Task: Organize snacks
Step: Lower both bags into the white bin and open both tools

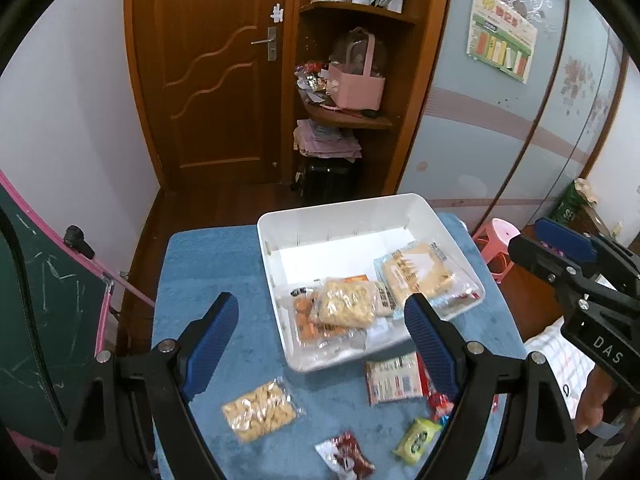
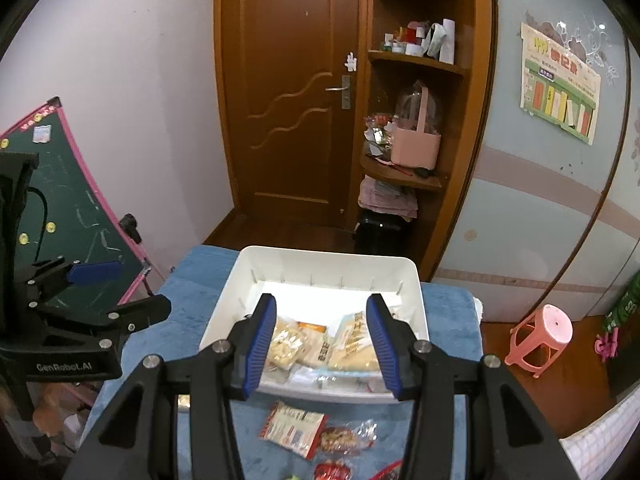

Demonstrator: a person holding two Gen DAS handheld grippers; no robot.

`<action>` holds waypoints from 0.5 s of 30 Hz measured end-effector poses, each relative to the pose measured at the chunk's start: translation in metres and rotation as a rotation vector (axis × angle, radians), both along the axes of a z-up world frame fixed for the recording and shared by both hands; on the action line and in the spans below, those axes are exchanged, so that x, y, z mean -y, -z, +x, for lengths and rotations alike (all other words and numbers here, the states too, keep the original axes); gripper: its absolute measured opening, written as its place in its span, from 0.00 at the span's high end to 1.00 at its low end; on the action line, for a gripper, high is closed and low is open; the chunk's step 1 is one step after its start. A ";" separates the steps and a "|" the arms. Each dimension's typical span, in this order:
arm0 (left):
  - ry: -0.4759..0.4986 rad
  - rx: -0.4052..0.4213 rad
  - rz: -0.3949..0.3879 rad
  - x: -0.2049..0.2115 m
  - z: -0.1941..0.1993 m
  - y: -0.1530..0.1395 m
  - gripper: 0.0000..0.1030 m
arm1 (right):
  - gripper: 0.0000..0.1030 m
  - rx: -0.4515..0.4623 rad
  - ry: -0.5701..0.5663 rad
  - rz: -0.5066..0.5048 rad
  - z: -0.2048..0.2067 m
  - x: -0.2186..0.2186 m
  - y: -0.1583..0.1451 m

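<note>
Both tools hang above the table (image 1: 208, 256) with nothing between their fingers. The left tool (image 1: 324, 344) is spread wide, its blue pads framing the near corner of the white bin (image 1: 344, 208) in the middle of its own view. The right tool (image 2: 322, 344) is parted about half as far and sits over the bin's near wall at the centre of its view.

Several snack packets already lie in the bin. Still loose on the blue cloth toward the bottom of the left view are a clear bag of crackers (image 1: 259, 410), a white-and-red packet (image 1: 394, 378), a green sweet (image 1: 416, 434), a dark red wrapper (image 1: 346, 458) and red wrappers partly hidden behind the left tool's right finger.

The main risks, as I judge them:
- The small wrappers are slick and lie close together at lower right, so a pinch there may catch two at once or squirt one off the table edge.
- The cracker bag is flat and crinkly; closing hard on it could crush the contents.
- The bin is light, and a finger clipping its near wall could push it across the cloth.
- The two tools are close, so reaching for the same cluster invites a collision.
</note>
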State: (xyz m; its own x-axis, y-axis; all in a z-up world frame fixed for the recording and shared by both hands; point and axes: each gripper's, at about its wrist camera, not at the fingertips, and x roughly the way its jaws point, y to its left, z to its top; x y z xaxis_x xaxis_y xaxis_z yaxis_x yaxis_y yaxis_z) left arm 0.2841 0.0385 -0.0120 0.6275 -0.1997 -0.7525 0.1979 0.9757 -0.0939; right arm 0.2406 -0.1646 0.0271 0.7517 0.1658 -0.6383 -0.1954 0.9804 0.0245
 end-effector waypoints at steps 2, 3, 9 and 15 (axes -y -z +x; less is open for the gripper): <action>0.011 0.000 0.002 -0.001 -0.016 -0.006 0.18 | 0.54 0.003 -0.017 0.023 -0.015 0.000 -0.005; 0.020 0.001 -0.001 -0.002 -0.025 -0.008 0.18 | 0.54 0.004 -0.024 0.033 -0.021 0.001 -0.007; 0.055 0.006 -0.027 -0.002 -0.064 -0.018 0.18 | 0.48 0.002 -0.054 0.037 -0.067 -0.003 -0.007; 0.070 0.012 -0.049 0.002 -0.097 -0.017 0.18 | 0.48 -0.022 -0.069 0.030 -0.102 -0.002 0.006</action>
